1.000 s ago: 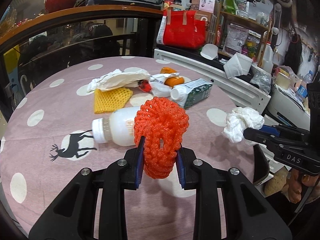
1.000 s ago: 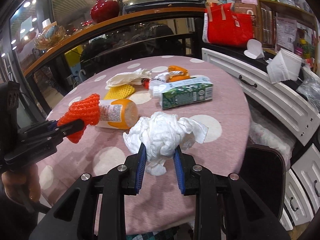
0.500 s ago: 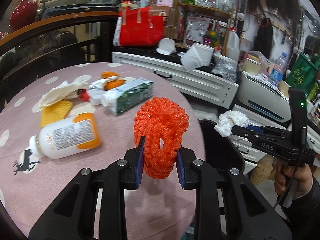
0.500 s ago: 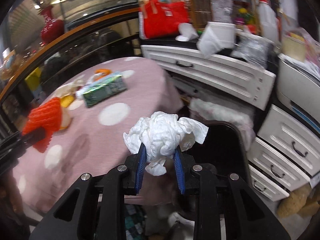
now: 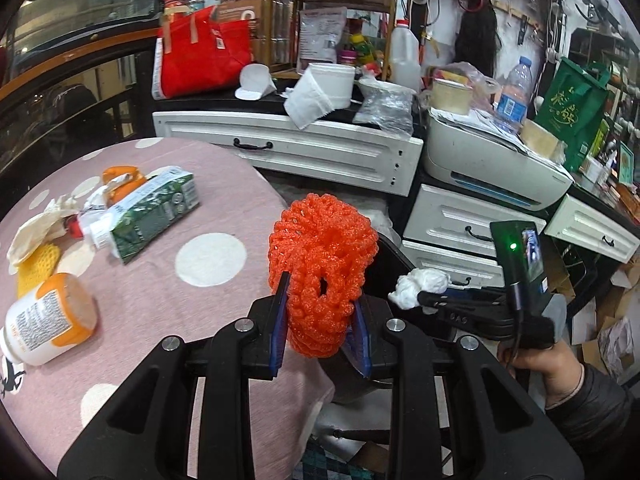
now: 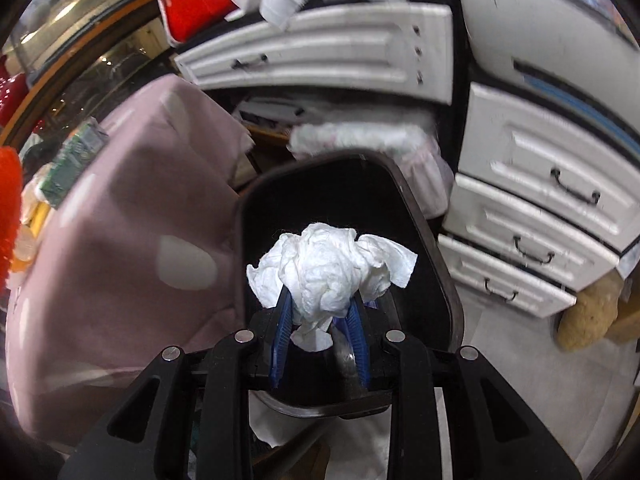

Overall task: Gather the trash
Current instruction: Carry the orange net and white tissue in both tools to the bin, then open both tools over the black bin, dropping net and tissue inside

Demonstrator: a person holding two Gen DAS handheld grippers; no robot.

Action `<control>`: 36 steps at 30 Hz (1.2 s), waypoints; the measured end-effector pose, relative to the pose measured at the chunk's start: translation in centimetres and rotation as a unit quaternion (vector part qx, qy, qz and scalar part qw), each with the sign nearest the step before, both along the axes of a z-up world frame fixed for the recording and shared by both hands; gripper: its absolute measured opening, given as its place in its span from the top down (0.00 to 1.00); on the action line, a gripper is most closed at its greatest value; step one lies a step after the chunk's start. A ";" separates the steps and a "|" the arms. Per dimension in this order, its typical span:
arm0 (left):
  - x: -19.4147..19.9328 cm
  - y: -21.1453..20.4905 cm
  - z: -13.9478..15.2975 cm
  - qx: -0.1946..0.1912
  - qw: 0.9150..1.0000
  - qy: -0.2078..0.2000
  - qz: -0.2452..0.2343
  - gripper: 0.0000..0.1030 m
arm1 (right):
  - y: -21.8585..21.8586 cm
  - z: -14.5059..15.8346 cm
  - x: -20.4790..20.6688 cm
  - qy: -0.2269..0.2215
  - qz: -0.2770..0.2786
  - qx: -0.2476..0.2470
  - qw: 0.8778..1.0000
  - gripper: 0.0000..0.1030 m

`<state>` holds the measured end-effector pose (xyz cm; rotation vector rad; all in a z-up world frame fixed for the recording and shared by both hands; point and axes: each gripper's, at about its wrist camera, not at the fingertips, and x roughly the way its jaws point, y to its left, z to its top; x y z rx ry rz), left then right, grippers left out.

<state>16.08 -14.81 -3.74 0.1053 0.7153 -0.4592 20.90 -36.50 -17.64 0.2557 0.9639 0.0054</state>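
Right wrist only: black bin under jaw-pinched tissue; left's pinched orange net (table-side).

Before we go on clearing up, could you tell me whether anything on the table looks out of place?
Yes: the green carton and the orange-capped bottle both lie tipped on their sides on the pink tablecloth. No spill shows.

Gold Chinese characters show on the green tote bag, too small to read. The white bottle's label print stays illegible here.
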 end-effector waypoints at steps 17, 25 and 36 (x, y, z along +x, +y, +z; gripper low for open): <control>1.8 -6.1 -3.7 0.038 0.997 0.037 -0.057 0.73 | -3.2 -0.4 -2.3 -0.017 -0.078 -0.022 0.997 0.26; 2.4 -9.1 -5.8 0.045 0.992 0.070 -0.093 0.73 | -4.7 1.6 -4.2 -0.055 -0.114 -0.035 0.991 0.24; 4.1 -13.0 -9.9 0.069 0.981 0.131 -0.126 0.73 | -7.3 2.6 -6.5 -0.072 -0.159 -0.035 0.984 0.23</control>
